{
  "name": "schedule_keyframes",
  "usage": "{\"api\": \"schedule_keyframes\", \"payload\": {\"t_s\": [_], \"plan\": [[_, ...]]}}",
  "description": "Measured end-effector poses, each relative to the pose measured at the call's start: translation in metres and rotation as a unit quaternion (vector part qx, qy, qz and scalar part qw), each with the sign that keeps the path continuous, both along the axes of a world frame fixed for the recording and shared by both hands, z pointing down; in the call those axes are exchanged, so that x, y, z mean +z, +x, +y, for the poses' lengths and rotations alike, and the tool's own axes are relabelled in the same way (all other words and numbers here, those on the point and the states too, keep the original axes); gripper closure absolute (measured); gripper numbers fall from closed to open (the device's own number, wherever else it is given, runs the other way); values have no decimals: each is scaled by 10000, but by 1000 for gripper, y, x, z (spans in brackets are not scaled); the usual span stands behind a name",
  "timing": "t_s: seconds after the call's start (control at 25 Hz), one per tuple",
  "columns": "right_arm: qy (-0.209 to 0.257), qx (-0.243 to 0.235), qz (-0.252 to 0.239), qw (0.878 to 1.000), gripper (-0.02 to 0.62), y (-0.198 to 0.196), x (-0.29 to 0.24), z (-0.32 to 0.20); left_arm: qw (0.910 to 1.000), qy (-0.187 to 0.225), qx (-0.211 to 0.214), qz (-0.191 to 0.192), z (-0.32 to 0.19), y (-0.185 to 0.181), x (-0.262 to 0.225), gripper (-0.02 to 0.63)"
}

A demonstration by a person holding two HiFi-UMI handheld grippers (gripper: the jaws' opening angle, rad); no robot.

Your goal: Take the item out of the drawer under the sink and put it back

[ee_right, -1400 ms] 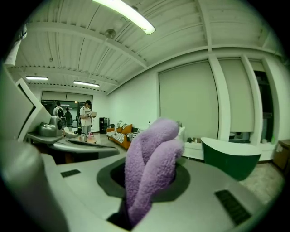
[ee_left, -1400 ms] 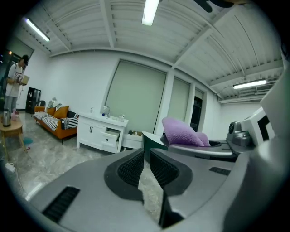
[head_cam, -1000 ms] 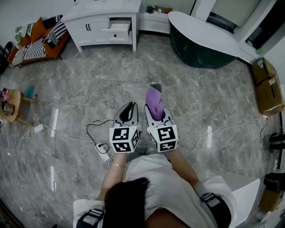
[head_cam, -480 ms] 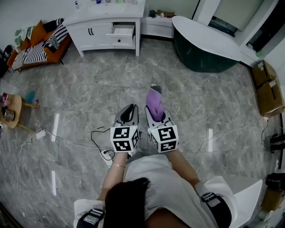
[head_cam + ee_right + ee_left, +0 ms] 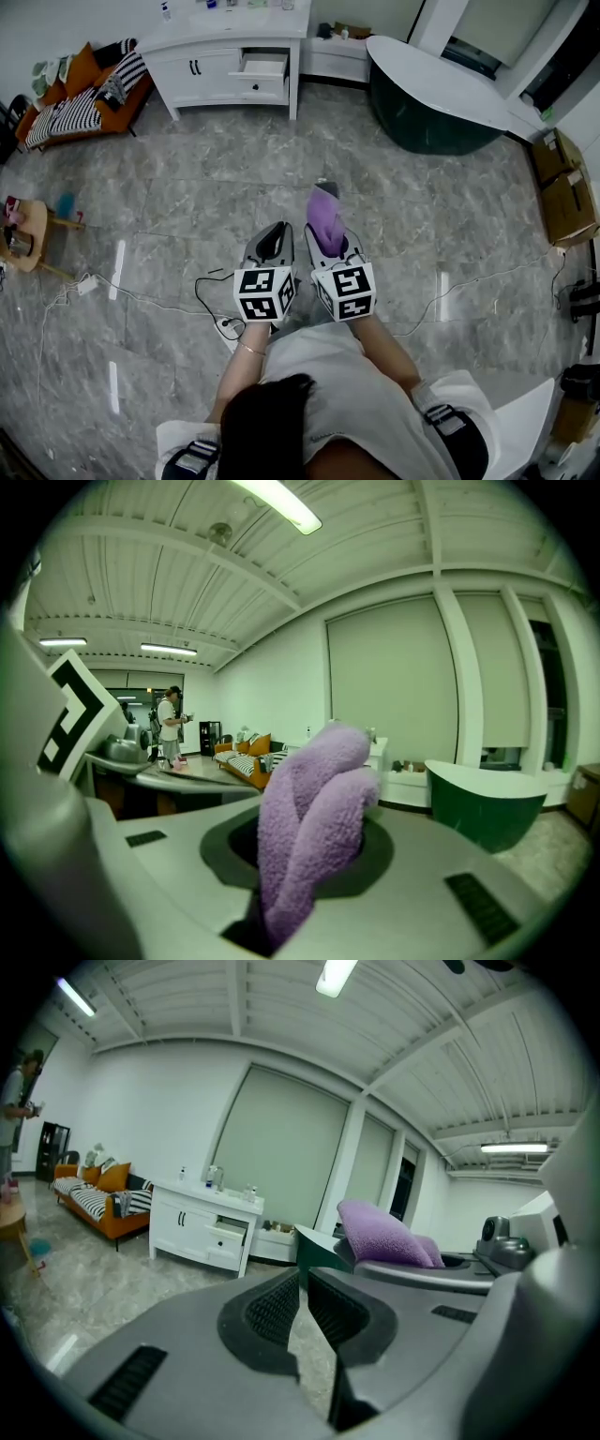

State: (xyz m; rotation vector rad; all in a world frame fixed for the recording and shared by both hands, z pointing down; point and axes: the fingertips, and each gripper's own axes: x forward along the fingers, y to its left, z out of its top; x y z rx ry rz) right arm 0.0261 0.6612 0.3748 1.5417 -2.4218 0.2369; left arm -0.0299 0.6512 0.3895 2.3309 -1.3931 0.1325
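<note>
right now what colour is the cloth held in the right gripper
Purple, one plain colour with no pattern. The cloth shows best in the right gripper view.

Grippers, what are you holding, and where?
The right gripper pinches a folded purple cloth by its lower end. The left gripper holds nothing.

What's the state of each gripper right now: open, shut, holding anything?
Left gripper: shut, nothing between its jaws.
Right gripper: shut on the purple towel.
</note>
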Motion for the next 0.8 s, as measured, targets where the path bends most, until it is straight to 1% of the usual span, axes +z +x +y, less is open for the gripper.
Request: {"api": "schedule_keyframes", "payload": {"t_s": [0.12,0.16,0.28,0.32,0.56,0.68,0.8], "plan": [[-6,20,-3,10000,511,1,0,1,9992,-129,-38,375,2,-1,-4,575],[-11,28,-11,10000,511,1,0,1,9992,-105,-40,388,1,-1,-5,575],[-49,-23,-26,10000,511,0,5,1,9999,29,-121,88,-4,-6,-4,575],[-65,-51,-34,10000,511,0,7,1,9999,32,-159,51,-6,-8,-3,576],[40,-151,-165,9997,511,2,9,-8,9997,61,-242,-34,-15,-9,1,576],[90,-168,-265,9995,511,7,5,-19,9997,77,-204,-124,-21,-1,2,577],[133,-215,-293,9993,511,11,2,-33,9998,84,-166,-115,-30,8,1,575]]}}
